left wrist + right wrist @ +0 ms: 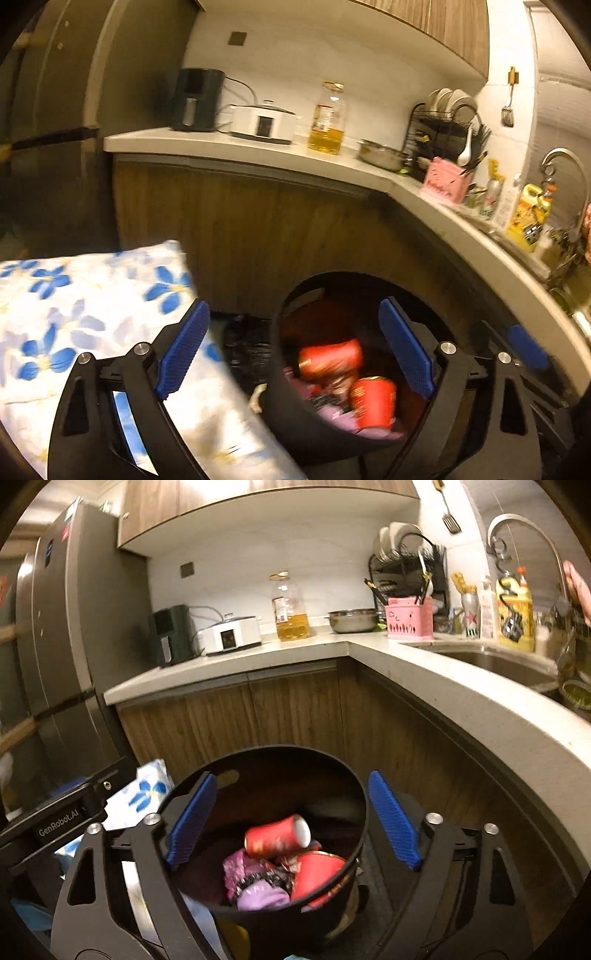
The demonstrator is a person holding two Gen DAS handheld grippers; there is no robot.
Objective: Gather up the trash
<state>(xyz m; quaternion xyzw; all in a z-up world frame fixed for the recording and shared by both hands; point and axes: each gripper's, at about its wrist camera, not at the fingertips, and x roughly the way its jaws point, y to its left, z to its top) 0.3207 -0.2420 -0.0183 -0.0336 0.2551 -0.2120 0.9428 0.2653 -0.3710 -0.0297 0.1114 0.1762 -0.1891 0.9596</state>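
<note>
The black round trash bin (356, 797) stood on the floor at the foot of the wooden corner cabinet (295, 709), and is taken as the reference point. Inside the bin lay a red can (277, 836) on its side, a red cup (317, 877) beside it, and purple wrappers (258, 886) beneath both. Both red items appeared blurred.

The right gripper (293, 821) was positioned above the bin, its blue-padded fingers (393, 821) spread wide, with nothing clamped between them. The left gripper (293, 349) was also above the bin, towards its left rim, fingers (406, 349) likewise spread wide and empty.

To the left of the bin lay a white fabric with blue flowers (74, 295). A black plastic bag (247, 347) sat between that fabric and the bin.

On the countertop (369, 653) above and behind the bin stood a bottle of oil (290, 609), a metal bowl (352, 620), a pink basket (408, 618) and a white cooker (231, 633)
</note>
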